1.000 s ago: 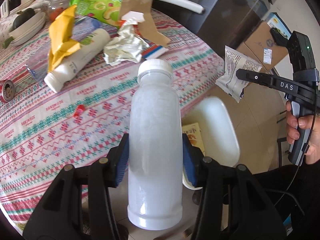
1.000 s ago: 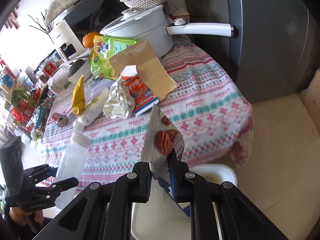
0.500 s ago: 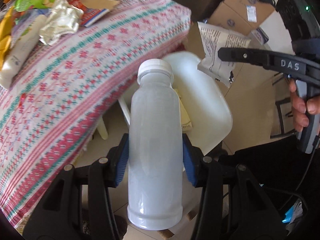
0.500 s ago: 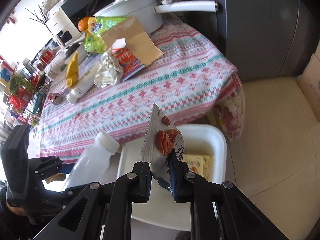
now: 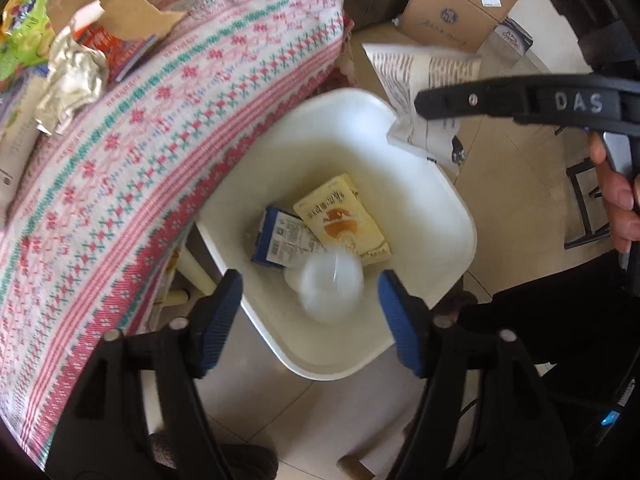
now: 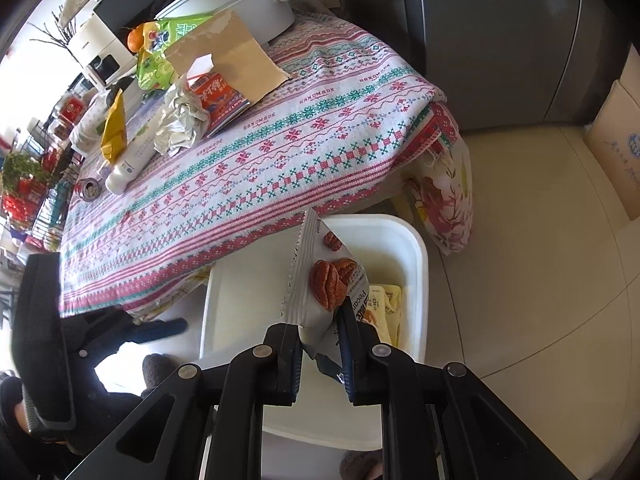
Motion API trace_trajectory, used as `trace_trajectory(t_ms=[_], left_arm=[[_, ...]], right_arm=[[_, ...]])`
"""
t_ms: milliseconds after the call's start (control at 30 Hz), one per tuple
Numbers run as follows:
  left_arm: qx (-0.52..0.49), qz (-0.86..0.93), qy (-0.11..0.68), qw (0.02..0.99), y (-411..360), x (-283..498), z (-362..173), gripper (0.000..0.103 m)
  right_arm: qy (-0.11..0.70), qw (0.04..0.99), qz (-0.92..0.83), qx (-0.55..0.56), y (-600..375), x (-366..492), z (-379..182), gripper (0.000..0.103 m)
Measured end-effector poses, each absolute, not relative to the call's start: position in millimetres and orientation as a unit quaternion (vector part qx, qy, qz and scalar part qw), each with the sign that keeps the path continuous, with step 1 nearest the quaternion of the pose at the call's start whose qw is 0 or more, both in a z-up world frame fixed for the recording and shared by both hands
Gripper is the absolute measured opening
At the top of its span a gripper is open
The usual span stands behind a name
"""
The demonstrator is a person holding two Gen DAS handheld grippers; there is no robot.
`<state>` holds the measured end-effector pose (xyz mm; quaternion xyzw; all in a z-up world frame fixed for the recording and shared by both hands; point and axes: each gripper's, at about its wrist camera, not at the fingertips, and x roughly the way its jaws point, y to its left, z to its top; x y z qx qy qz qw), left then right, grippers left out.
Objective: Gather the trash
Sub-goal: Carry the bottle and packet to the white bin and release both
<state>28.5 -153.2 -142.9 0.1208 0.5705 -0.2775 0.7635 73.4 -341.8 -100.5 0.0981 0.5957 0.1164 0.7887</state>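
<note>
My left gripper (image 5: 309, 280) hangs over the white bin (image 5: 440, 184), its jaws opening. The white plastic bottle (image 5: 332, 284) is blurred below the blue pads, free of them, inside the bin. It lies against a yellow packet (image 5: 344, 220) and a blue-and-white packet (image 5: 280, 236). My right gripper (image 6: 320, 328) is shut on a white pecan packet (image 6: 320, 280), held above the bin (image 6: 416, 248). The left wrist view shows that packet (image 5: 420, 76) at the bin's far rim.
The bin stands on the floor against the table with the patterned cloth (image 6: 280, 152). On it lie crumpled foil (image 6: 180, 120), an orange packet (image 6: 216, 96), brown paper (image 6: 228, 52), a green bag (image 6: 160, 52), a yellow wrapper (image 6: 114, 128), a lying bottle (image 6: 132, 156). Cardboard boxes (image 5: 452, 8) stand behind.
The left gripper has moved from the table's edge over the bin and let go of the white bottle, which dropped in. The right gripper came down over the bin, still holding the packet.
</note>
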Motion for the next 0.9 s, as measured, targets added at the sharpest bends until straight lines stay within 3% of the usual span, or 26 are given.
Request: trace_trajectory(t_ms=[667, 767, 800, 833, 900], left_arm=[[0.094, -0.202, 0.538, 0.813, -77.5, 33.6, -115.7, 0.082], [0.082, -0.192, 0.536, 0.818, -64.2, 33.7, -113.0, 0.083], [0.079, -0.188, 0.535, 0.820, -59.9, 33.8, -112.1, 0.083], [0.075, -0.184, 0.535, 0.821, -55.9, 33.9, -111.3, 0.083], [0.070, -0.179, 0.534, 0.823, -49.4, 34.0, -109.8, 0.083]], right_arm=[[0.651, 0.744, 0.140, 0.058, -307.6, 70.3, -130.7, 0.021], [0.670, 0.727, 0.137, 0.061, -304.2, 71.6, -136.0, 0.039], [0.676, 0.721, 0.135, 0.064, -303.3, 72.4, -137.8, 0.059], [0.679, 0.719, 0.129, 0.066, -302.4, 73.1, -138.6, 0.070], [0.676, 0.723, 0.125, 0.066, -300.2, 73.9, -136.8, 0.071]])
